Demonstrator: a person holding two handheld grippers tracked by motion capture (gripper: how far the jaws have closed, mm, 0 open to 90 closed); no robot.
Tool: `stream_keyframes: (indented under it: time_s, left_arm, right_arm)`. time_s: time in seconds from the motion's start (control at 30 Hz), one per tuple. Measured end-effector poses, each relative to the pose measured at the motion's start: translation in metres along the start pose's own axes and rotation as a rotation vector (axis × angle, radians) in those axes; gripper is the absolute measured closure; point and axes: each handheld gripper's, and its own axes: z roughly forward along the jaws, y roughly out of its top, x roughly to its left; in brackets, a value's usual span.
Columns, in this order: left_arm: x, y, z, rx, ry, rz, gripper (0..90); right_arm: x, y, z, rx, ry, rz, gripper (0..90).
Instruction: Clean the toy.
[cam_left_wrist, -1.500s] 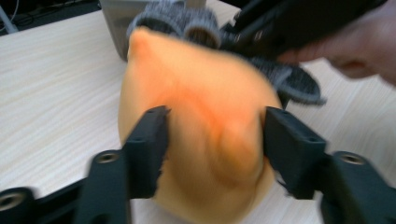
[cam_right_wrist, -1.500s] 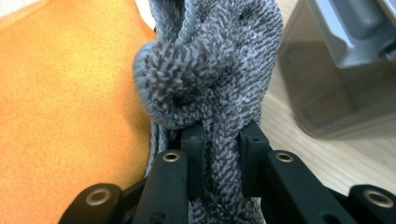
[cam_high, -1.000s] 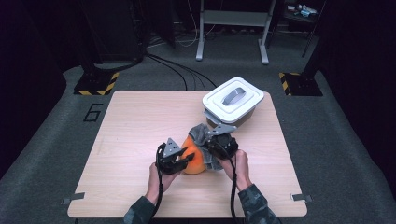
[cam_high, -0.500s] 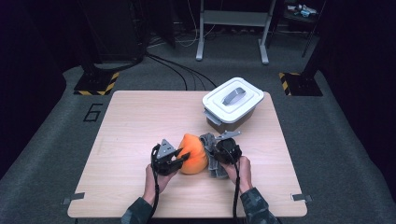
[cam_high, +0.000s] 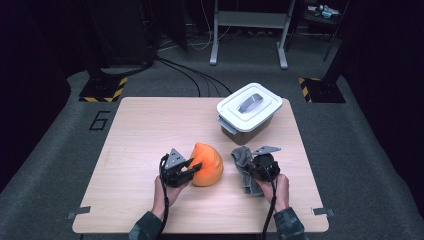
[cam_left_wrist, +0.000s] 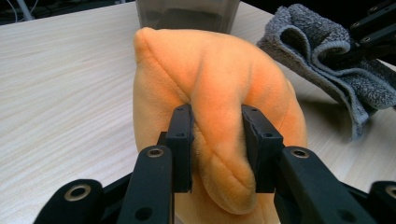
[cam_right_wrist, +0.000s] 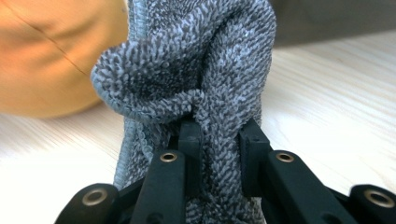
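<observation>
An orange plush cushion (cam_high: 207, 163) lies near the middle of the wooden table (cam_high: 140, 135). My left gripper (cam_high: 192, 169) is shut on a fold of the orange cushion (cam_left_wrist: 219, 93), its jaws squeezing the soft fabric (cam_left_wrist: 217, 154). To its right a grey towel (cam_high: 242, 159) lies bunched on the table. My right gripper (cam_high: 256, 167) is shut on a thick fold of the grey towel (cam_right_wrist: 196, 79), pinched between both jaws (cam_right_wrist: 218, 140). The orange cushion (cam_right_wrist: 46, 60) shows blurred behind it.
A grey storage box with a white handled lid (cam_high: 249, 105) stands at the table's far right. Its dark wall (cam_left_wrist: 187, 11) is just behind the cushion. Black cables (cam_high: 190, 75) and stand legs (cam_high: 247, 35) are on the floor beyond.
The two grippers have drawn apart. The cushion went left with my left gripper, and the towel came away to the right with my right gripper, toward the front edge.
</observation>
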Motion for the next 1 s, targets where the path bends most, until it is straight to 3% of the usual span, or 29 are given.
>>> stream_keyframes:
  time_s: [0.23,0.53,1.0]
  left_arm:
    - [-0.001,0.001,0.000,0.002,-0.003,-0.002,67.3]
    - [0.000,0.001,0.001,-0.001,-0.004,-0.003,67.1]
    - [0.000,0.002,0.001,0.005,-0.003,0.003,67.0]
  right_arm:
    - [-0.020,-0.013,-0.007,0.013,-0.054,0.040,75.4]
    - [-0.049,-0.028,-0.012,0.025,-0.091,0.114,75.0]
    - [-0.089,-0.035,-0.017,0.059,-0.222,0.192,74.2]
